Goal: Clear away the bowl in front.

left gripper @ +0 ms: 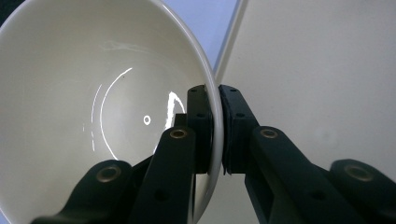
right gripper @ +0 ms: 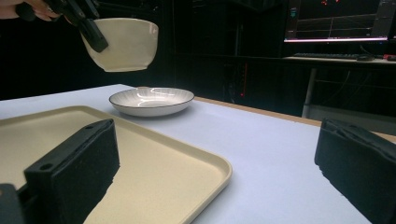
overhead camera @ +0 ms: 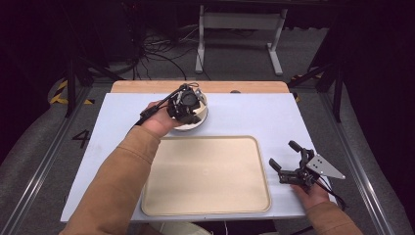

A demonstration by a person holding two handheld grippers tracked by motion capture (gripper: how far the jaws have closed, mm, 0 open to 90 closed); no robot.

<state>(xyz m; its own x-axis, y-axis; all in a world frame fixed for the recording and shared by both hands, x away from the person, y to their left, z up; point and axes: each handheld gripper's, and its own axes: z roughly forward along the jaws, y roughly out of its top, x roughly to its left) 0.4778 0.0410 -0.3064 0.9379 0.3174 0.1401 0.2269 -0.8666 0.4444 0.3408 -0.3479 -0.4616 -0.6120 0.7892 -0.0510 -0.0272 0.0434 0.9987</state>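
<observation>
Two jaws of the left gripper [left gripper: 217, 135] pinch the rim of a cream bowl [left gripper: 93, 107], one inside and one outside, holding it in the air above a ribbed plate [right gripper: 152, 100] on the table [overhead camera: 254, 115]. Beside the beige tray [overhead camera: 205, 176], the right gripper [overhead camera: 285, 156] rests low, jaws spread wide and empty.
</observation>
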